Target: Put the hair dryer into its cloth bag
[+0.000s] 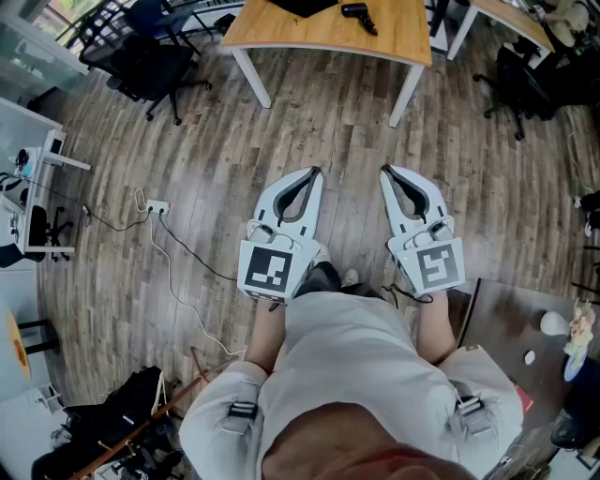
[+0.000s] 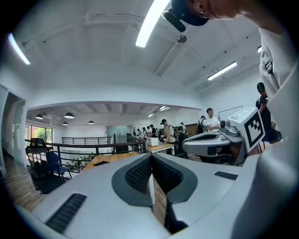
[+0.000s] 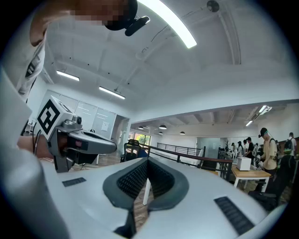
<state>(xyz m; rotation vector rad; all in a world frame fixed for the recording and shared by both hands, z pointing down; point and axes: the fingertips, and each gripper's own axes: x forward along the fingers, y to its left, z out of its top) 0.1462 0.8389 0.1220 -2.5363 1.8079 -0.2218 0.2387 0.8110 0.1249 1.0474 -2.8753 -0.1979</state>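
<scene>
The left gripper (image 1: pixel 317 172) and right gripper (image 1: pixel 384 171) are level, side by side, each with jaws together on nothing. Far ahead, the black hair dryer (image 1: pixel 359 14) lies on the wooden table (image 1: pixel 281 36), its length slanting far-left to near-right. I cannot tell which end is its nozzle.

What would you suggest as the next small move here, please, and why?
Probably walk toward the wooden table: the left gripper and right gripper are both shut, empty, held over the floor, while what looks like the hair dryer lies on that table, well ahead of them.
</scene>
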